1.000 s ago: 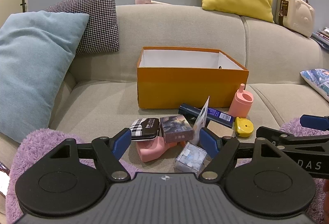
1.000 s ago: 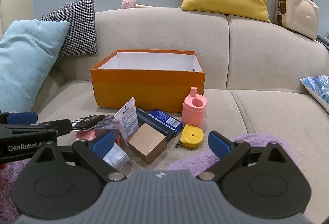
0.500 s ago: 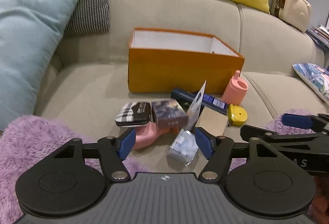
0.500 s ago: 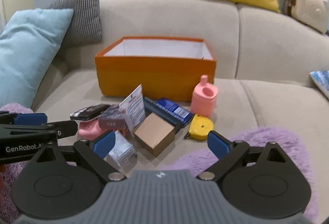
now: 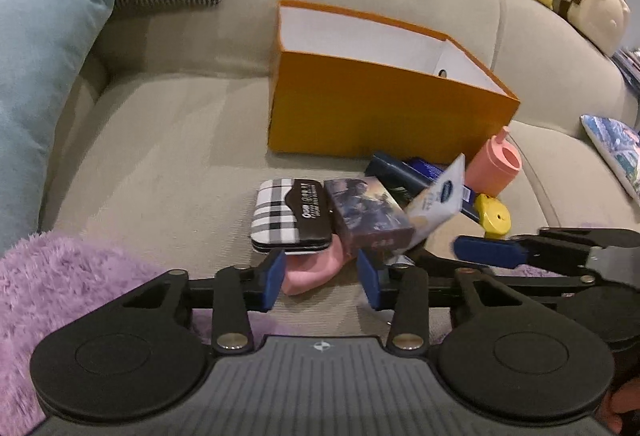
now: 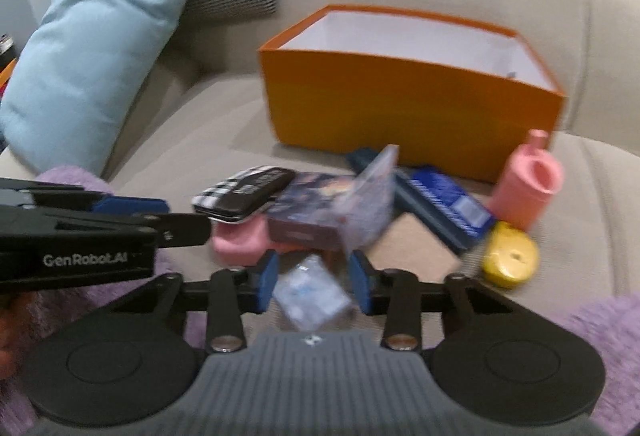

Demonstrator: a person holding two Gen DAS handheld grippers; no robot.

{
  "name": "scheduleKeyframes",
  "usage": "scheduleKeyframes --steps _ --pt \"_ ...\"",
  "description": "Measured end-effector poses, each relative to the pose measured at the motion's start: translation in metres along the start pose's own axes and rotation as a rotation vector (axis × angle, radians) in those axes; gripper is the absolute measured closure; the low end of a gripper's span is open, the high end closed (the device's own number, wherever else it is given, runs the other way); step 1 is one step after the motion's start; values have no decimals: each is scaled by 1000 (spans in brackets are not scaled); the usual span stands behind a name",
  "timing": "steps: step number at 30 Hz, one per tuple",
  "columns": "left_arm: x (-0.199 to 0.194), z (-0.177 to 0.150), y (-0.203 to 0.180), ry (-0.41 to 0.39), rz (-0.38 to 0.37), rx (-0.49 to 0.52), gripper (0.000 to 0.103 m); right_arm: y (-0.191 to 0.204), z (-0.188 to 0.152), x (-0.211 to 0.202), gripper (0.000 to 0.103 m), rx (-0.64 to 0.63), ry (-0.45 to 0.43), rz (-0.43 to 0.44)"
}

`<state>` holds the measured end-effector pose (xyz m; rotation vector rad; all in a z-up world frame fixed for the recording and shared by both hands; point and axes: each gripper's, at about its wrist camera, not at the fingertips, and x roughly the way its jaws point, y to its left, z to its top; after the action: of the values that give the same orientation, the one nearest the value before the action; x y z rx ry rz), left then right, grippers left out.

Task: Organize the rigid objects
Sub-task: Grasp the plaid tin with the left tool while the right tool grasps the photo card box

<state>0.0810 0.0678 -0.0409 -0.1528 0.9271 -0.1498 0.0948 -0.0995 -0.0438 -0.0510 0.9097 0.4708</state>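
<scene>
Closing: left gripper [image 5: 321,278] around pink block [image 5: 308,272], right gripper [image 6: 312,280] apparently around clear cube [image 6: 310,292].

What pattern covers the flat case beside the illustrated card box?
Black-and-white plaid on the flat case, clearest in the left wrist view.

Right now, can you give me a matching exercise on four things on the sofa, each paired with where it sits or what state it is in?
Things:
1. orange box
2. yellow tape measure
3. clear cube
4. pink block

Places or states:
A. between the right gripper's closing jaws
B. open-topped, behind the pile
C. between the left gripper's closing jaws
D. in front of the pink bottle, beside the blue carton

Pairs: 1-B, 2-D, 3-A, 4-C
</scene>
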Motion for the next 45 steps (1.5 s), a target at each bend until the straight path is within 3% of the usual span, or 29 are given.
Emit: scheduleKeyframes --steps 4,9,12,15,19,22,29,33,37,41,45 --pt "5 15 18 -9 28 -50 59 9 21 12 70 -19 -2 44" --pt "19 39 44 10 10 -174 59 18 50 36 70 -67 81 -9" --pt "34 51 57 67 -9 -198 58 13 65 51 70 -75 140 -43" --pt "48 59 67 134 -59 -232 46 5 74 64 70 -85 187 -76" --pt "67 66 79 211 -102 -284 37 -6 84 80 69 -71 253 -80" --pt "84 68 87 293 -126 -318 37 -9 90 87 69 -95 275 -91" --pt "117 64 90 390 -170 -373 35 -19 96 88 69 -61 287 -44" --pt "124 65 91 384 -228 -425 55 -16 98 87 69 -57 283 -11" --pt "114 70 82 333 -193 -369 68 -8 100 86 69 -62 290 35" --pt "94 72 78 281 -187 -331 75 -10 100 97 69 -33 338 11" --pt "75 67 78 224 -182 -324 80 -15 102 117 69 -2 445 -4"
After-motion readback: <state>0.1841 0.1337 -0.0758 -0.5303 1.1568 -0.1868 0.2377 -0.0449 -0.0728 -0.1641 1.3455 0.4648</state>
